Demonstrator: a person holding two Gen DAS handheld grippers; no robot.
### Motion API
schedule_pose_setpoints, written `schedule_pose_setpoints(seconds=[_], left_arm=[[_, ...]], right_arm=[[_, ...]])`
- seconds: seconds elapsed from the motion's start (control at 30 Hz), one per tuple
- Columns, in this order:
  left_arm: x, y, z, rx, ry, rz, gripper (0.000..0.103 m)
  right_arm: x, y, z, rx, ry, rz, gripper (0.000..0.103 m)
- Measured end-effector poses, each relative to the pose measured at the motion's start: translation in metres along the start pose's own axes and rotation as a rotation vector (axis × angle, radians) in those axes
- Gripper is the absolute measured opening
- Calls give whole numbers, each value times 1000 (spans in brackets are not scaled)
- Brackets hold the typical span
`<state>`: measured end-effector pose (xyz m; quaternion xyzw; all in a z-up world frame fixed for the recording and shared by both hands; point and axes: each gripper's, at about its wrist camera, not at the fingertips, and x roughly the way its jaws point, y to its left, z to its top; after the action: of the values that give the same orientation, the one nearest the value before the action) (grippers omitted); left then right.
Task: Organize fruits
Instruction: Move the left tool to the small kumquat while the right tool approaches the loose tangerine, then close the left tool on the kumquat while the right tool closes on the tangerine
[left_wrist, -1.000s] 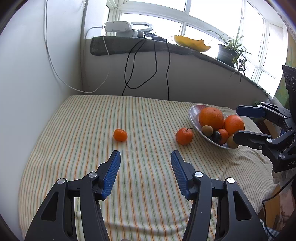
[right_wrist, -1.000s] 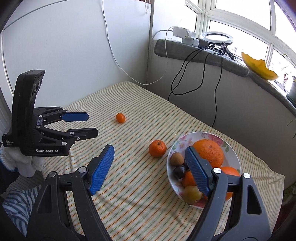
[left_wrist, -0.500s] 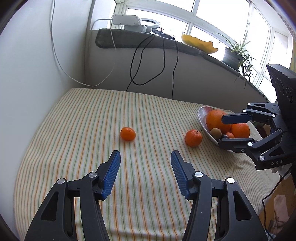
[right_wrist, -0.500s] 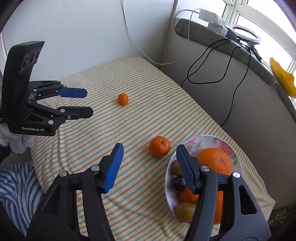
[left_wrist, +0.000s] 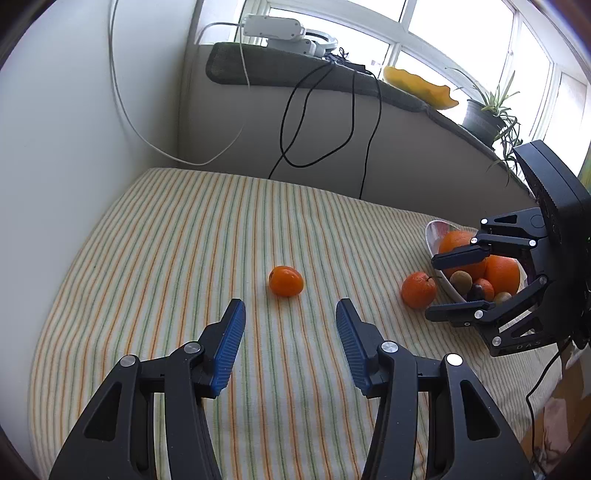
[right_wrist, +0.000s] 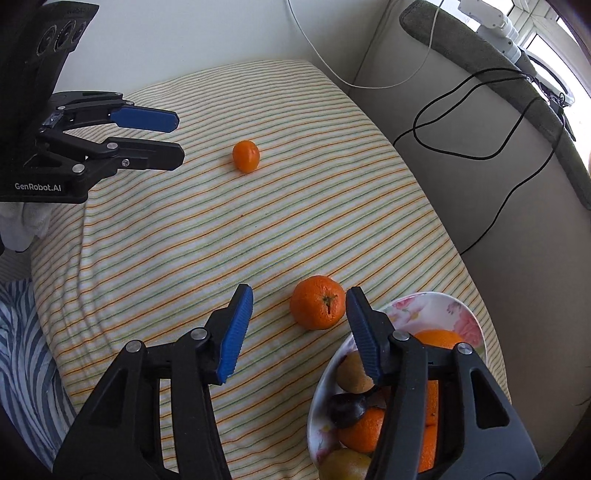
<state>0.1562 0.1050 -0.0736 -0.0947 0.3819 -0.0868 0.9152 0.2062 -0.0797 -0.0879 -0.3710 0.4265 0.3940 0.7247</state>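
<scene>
Gathering the last loose fruit looks to be the step in hand: the right gripper (right_wrist: 299, 306), jaws apart and empty, hangs with the mandarin (right_wrist: 317, 302) just ahead between its pads, beside the floral bowl (right_wrist: 469, 314) already holding oranges, a kiwi and a plum. The left gripper (left_wrist: 288, 321), also spread and empty, points at the small tangerine (left_wrist: 286, 281) lying alone on the striped cloth (left_wrist: 166, 240). Next, I judge, each needs to lower around its fruit before closing gently.

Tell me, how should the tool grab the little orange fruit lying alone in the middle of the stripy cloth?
Grip the small orange fruit across its middle. It is a bit egg-shaped and lies on its side, so pinching the narrower width probably holds best. Come from the near side with the left tool, which is open, empty and already lined up on it. Nothing crowds it on the striped cloth.
</scene>
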Motion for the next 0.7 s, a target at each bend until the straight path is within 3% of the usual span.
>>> schedule_pose_setpoints(seconds=[0.3, 0.7], left_arm=[[24, -9, 10, 36, 24, 2, 44], [40, -6, 12, 35, 52, 14, 44]], right_arm=[[21, -4, 11, -60, 77, -18, 50], [35, -3, 17, -97, 115, -25, 50]])
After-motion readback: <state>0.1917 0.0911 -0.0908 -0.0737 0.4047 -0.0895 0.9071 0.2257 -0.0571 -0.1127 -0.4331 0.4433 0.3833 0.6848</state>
